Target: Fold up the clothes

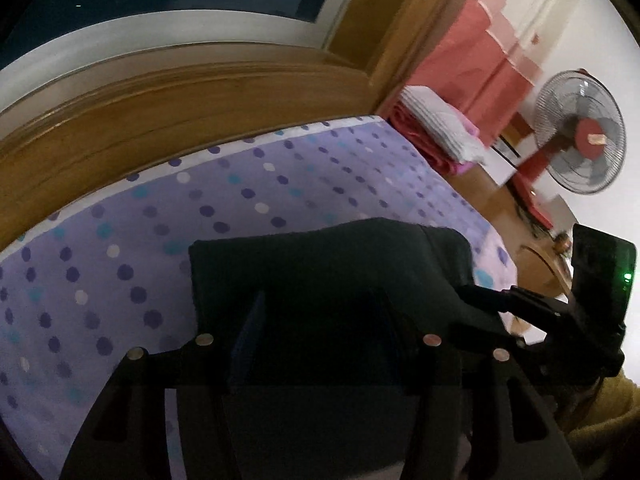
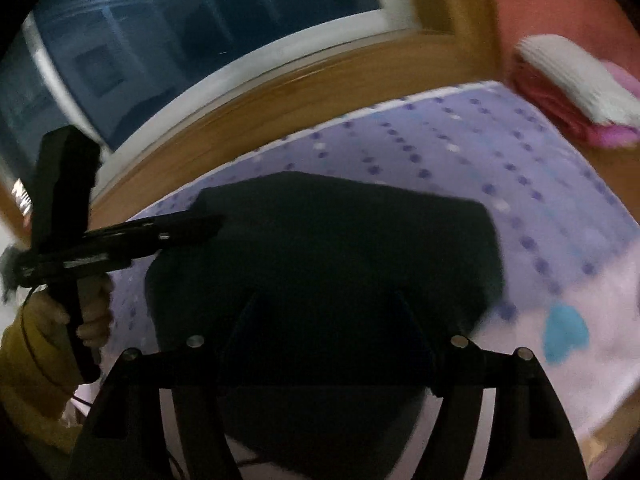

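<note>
Fingers (image 1: 250,320) of left gripper (image 1: 320,320) stood spread, clamping nothing; right gripper (image 2: 328,320) likewise spread, released. Purple dotted bedsheet (image 1: 120,240) filled most of both views. Dark window (image 2: 200,20) sat beyond its far edge, wooden sill (image 1: 160,120) between. Dark garment (image 1: 320,264) lay flat on the sheet's near side, under both grippers. Folded linen stack (image 1: 436,128) sat far right, fan (image 1: 580,136) right of it. Hand (image 2: 92,312) in yellow sleeve held left gripper's handle
</note>
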